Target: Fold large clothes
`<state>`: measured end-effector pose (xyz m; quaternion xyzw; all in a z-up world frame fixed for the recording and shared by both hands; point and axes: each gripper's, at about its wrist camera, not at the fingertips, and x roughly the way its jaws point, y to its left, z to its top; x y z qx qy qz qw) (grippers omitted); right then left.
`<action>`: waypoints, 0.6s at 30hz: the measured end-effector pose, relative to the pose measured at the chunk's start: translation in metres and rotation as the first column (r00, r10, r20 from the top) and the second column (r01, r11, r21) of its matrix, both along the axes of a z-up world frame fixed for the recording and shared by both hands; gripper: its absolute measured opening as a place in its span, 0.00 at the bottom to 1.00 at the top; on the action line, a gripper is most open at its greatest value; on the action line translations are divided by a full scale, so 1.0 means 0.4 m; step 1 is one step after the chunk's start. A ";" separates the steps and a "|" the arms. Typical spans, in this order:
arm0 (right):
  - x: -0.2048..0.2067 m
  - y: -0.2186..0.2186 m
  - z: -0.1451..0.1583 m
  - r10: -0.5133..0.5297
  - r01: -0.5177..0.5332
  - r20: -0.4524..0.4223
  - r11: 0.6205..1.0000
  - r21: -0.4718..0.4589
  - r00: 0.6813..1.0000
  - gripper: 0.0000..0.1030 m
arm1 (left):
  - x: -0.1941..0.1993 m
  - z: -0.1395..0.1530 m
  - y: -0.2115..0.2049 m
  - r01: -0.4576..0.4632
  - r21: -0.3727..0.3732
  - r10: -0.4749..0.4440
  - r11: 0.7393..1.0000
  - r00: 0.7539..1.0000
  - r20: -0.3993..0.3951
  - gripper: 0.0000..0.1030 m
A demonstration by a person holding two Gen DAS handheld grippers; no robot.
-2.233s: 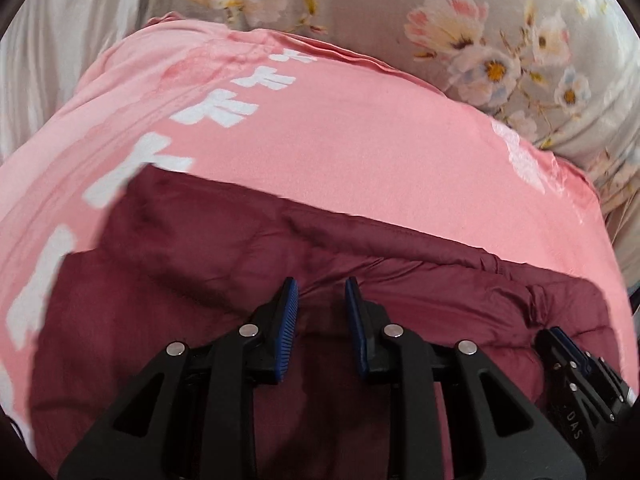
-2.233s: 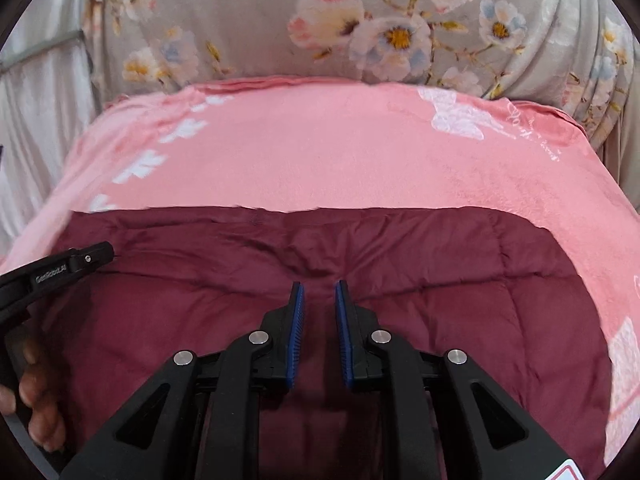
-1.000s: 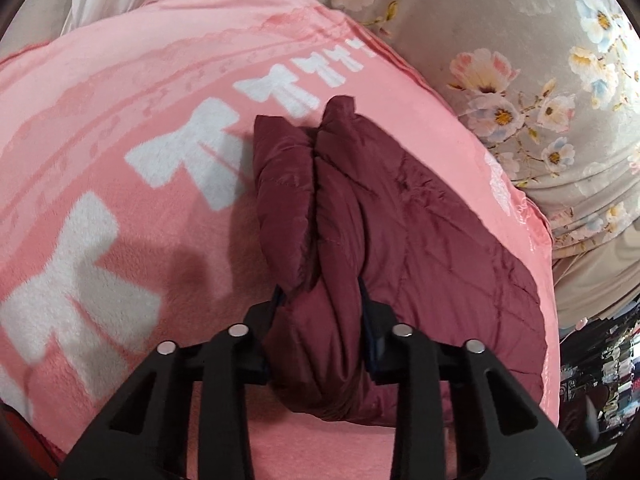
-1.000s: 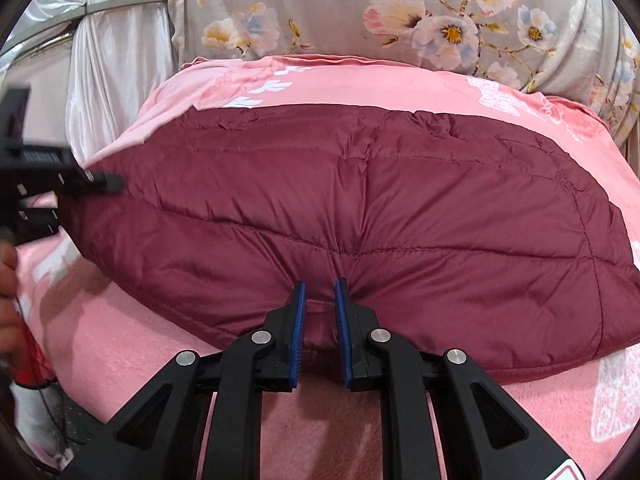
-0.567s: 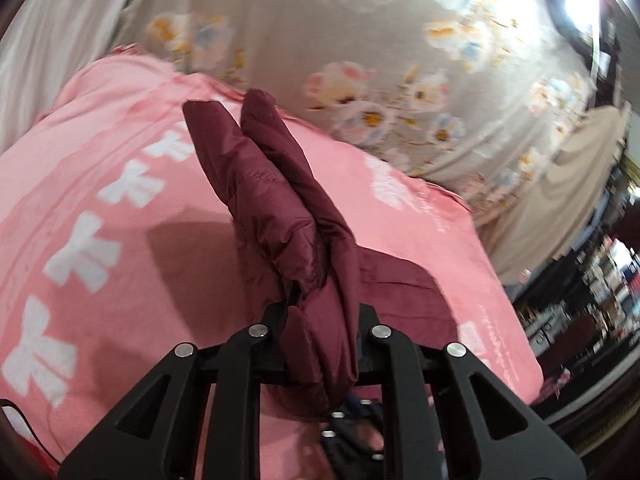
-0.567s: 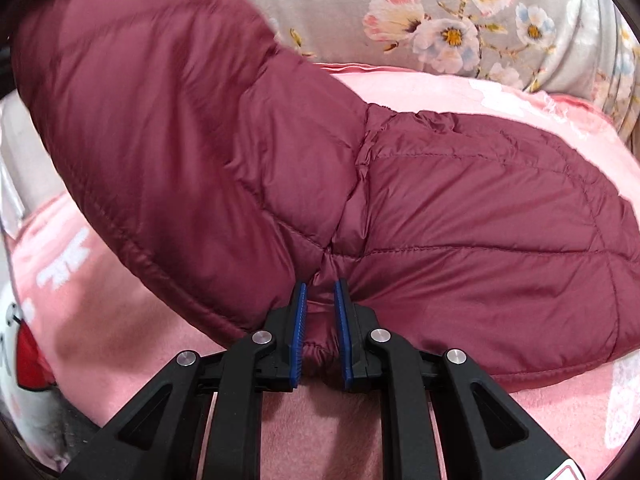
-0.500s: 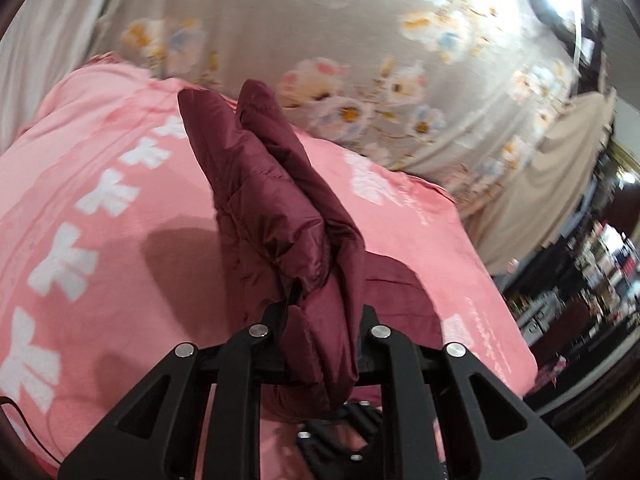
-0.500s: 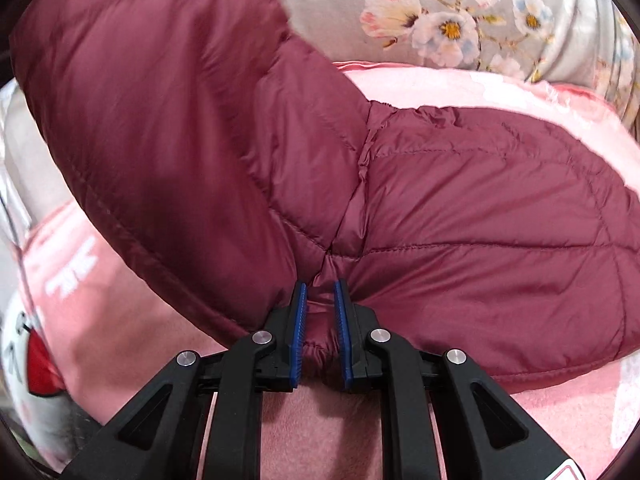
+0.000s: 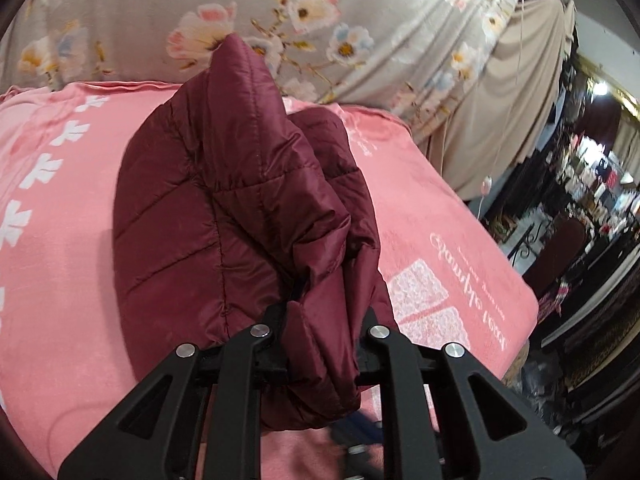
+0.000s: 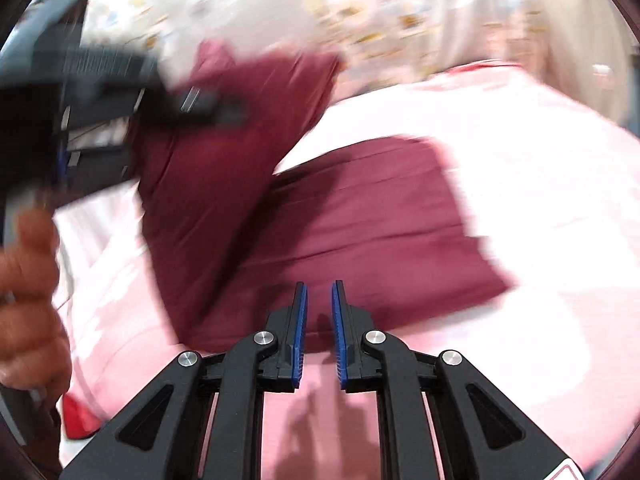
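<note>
Left wrist: left gripper (image 9: 322, 344) clamps jacket (image 9: 224, 208) (right gripper (image 10: 319, 322) seemingly empty).

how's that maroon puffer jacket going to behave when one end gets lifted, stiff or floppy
Probably floppy: the maroon puffer jacket bunches and droops over the left hand-held gripper, which is clamped on it. Likely light for its bulk, since the quilted panels look puffy. Its sheen hints at slippery fabric, so it may slide on the pink blanket.
</note>
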<state>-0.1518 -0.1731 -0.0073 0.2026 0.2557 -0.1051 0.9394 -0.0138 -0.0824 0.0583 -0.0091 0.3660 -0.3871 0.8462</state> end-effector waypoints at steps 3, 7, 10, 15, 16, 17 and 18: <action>-0.024 -0.060 -0.006 -0.080 0.079 -0.031 0.996 -0.029 0.996 0.11 | -0.011 -0.038 -0.061 0.028 0.046 -0.027 0.999 0.999 -0.022 0.14; -0.009 -0.111 -0.052 -0.101 0.102 -0.082 0.995 0.009 0.992 0.11 | -0.012 -0.090 -0.142 0.049 0.108 -0.043 0.993 0.998 -0.055 0.14; 0.001 -0.133 -0.087 -0.089 0.094 -0.099 0.994 0.051 0.991 0.11 | -0.015 -0.125 -0.190 0.053 0.147 -0.043 0.988 0.997 -0.069 0.14; -0.001 -0.140 -0.124 -0.072 0.079 -0.096 0.994 0.071 0.993 0.08 | -0.021 -0.183 -0.264 0.054 0.214 -0.037 0.975 0.996 -0.082 0.14; 0.005 -0.138 -0.120 -0.069 0.077 -0.093 0.994 0.077 0.993 0.08 | -0.021 -0.196 -0.281 0.053 0.227 -0.035 0.973 0.996 -0.083 0.14; 0.002 -0.142 -0.123 -0.064 0.072 -0.088 0.994 0.084 0.994 0.08 | -0.024 -0.205 -0.290 0.052 0.236 -0.033 0.970 0.996 -0.083 0.14; 0.001 -0.146 -0.124 -0.059 0.067 -0.084 0.994 0.088 0.995 0.08 | -0.023 -0.216 -0.303 0.051 0.246 -0.030 0.968 0.996 -0.086 0.14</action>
